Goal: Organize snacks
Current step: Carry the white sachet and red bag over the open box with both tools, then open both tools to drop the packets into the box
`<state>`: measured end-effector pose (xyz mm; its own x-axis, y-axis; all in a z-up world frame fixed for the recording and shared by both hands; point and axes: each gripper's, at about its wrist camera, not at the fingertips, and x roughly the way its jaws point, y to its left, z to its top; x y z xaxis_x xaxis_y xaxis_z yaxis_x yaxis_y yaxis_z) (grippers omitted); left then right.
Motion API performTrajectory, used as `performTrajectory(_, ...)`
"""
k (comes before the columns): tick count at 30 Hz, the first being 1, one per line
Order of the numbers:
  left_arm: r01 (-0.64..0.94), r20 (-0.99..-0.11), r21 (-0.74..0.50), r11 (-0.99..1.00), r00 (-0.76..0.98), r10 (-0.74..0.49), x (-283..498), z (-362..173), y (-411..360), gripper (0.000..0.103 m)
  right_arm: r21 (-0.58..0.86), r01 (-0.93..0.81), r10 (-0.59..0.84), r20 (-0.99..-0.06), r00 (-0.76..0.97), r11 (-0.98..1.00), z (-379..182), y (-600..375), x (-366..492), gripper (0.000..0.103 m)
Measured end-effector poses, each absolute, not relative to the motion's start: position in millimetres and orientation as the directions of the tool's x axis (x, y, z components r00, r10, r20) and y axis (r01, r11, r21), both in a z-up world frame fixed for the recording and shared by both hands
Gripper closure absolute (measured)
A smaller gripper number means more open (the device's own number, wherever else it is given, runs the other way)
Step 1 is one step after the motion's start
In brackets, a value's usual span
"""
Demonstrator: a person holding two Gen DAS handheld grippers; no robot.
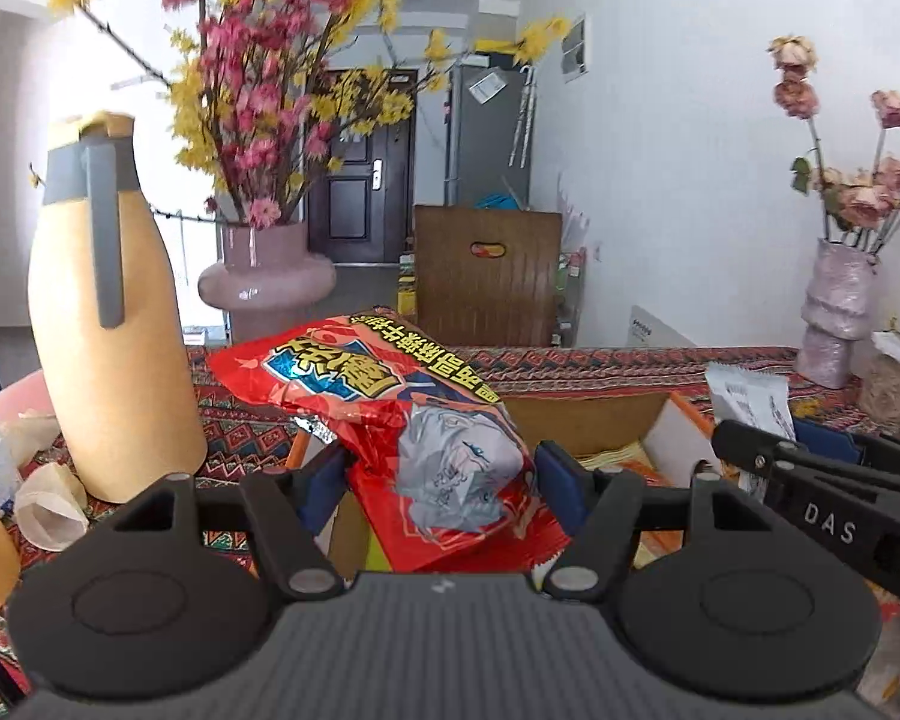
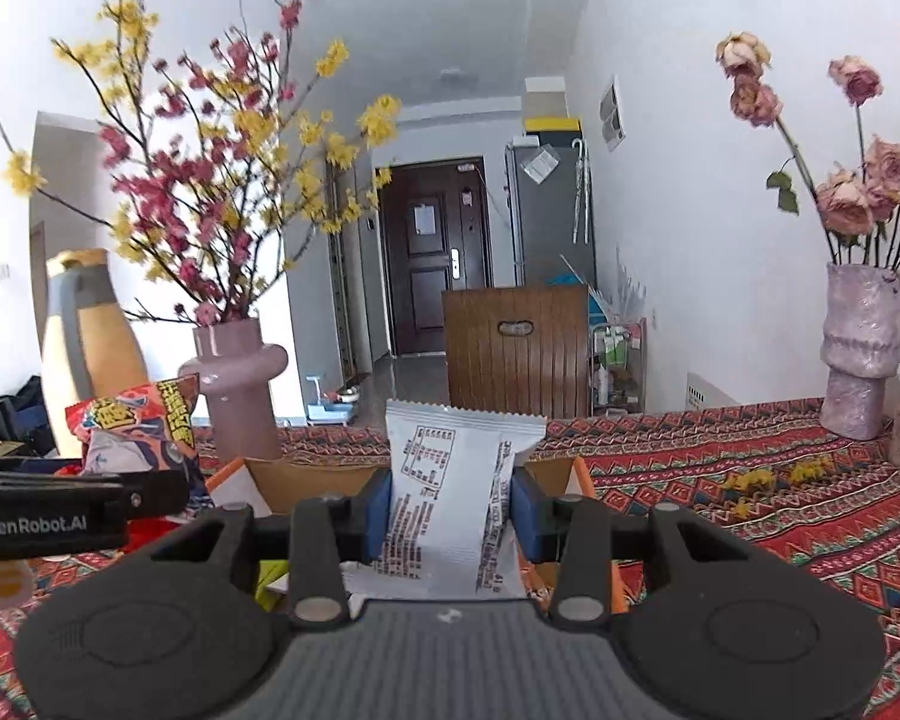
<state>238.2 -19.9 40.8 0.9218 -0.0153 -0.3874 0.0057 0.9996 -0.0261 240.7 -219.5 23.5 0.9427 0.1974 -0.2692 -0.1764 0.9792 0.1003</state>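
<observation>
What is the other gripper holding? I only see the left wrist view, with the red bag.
Observer: The right gripper is shut on a white packet, standing upright between its pads.
Operator: What's written on it?
Observer: Small dark print and a table. It's the back side, and too small to read.
Operator: Is it over the box?
Observer: Yes, the cardboard box sits right behind and under it, open on top.
Operator: Can you see my red bag from there?
Observer: Yes, the red bag shows at the left, above the left gripper's black finger, in front of the pink vase.
</observation>
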Motion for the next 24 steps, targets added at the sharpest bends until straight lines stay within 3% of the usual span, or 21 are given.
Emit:
performTrajectory(12, -0.04, -0.462, -0.057, 0.998, 0.887, 0.01, 267, 4, -2, 0.033, 0.104, -0.174, 0.201, -0.376, 0.905, 0.979, -18, -210, 274, 0.063)
performTrajectory(15, -0.047, -0.449, -0.074, 0.996, 0.893, 0.008, 262, 6, 1, 0.025, 0.104, -0.178, 0.205, -0.395, 0.895, 0.978, -20, -209, 275, 0.061)
performTrajectory(18, -0.065, -0.42, -0.085, 0.994, 0.907, 0.024, 257, 10, 4, 0.008, 0.114, -0.178, 0.209, -0.399, 0.893, 0.977, -21, -211, 274, 0.057)
performTrajectory(20, -0.084, -0.405, -0.085, 0.993, 0.913, 0.042, 252, 12, 5, 0.0, 0.129, -0.182, 0.219, -0.401, 0.89, 0.975, -20, -213, 273, 0.037)
performTrajectory(24, -0.088, -0.388, -0.094, 0.992, 0.921, 0.045, 248, 15, 4, 0.0, 0.147, -0.18, 0.223, -0.376, 0.899, 0.973, -16, -216, 266, 0.01)
